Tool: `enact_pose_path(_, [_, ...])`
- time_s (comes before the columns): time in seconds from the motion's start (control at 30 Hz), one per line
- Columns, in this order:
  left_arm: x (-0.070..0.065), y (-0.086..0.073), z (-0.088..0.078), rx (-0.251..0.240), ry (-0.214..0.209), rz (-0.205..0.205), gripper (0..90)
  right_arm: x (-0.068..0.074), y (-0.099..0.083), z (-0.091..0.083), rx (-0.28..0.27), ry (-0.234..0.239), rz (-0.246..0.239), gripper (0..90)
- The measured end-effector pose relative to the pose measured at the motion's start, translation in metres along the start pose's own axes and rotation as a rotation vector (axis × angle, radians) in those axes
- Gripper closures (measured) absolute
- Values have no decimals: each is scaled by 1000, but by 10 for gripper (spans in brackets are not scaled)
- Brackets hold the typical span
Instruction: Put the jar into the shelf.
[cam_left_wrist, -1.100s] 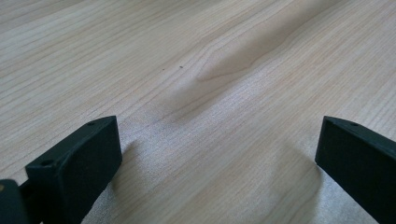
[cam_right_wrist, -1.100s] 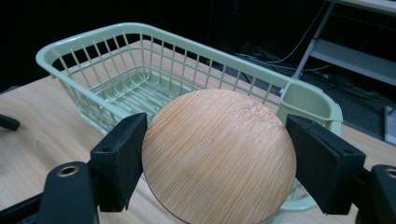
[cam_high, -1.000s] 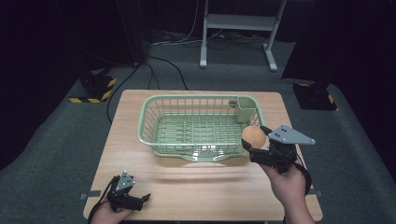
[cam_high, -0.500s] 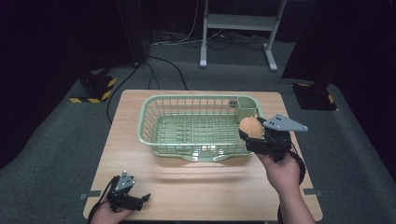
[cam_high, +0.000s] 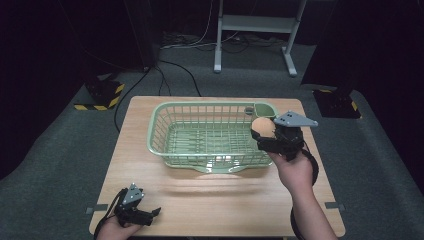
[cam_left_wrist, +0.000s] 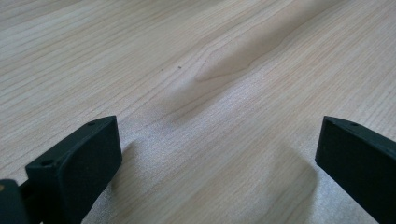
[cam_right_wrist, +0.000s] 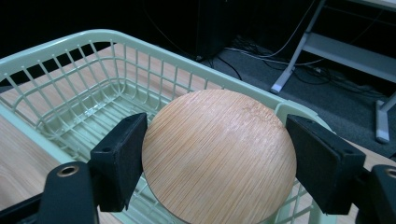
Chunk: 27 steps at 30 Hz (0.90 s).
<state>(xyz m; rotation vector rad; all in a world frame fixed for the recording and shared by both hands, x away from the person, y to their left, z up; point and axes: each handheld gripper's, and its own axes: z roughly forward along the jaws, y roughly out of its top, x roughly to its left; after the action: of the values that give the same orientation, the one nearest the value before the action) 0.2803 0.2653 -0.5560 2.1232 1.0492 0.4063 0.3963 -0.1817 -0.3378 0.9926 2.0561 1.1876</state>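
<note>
In the high view the right claw (cam_high: 263, 134) hangs over the right end of the green basket (cam_high: 165, 117), beside its small corner cup (cam_high: 265, 107), pinching a round wooden disc (cam_high: 262, 127) by its edges. The left claw (cam_high: 150, 214) rests low at the near left corner of the table (cam_high: 220, 200), well apart from the basket.

The left gripper view looks along that claw's two black jaws — spread wide, nothing between them, bare wood grain beneath.

The right gripper view has the disc (cam_right_wrist: 219, 154) pressed between both jaws, tilted, above the basket's (cam_right_wrist: 56, 42) rim (the wire floor below looks bare).

I judge this the carrying step, with the disc arriving for placement. The next move calls for lowering it inside the rim — clear of the corner cup — before the jaws part.
</note>
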Motion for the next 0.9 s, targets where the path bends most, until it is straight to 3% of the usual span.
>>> enact_pose_path(0.43, [1, 0, 0, -2, -5, -2, 6, -6, 6, 27, 37, -7, 11, 238])
enact_pose_path(0.9, [0, 0, 0, -1, -7, 0, 6, -13, 0, 52, 90, -11, 41, 237])
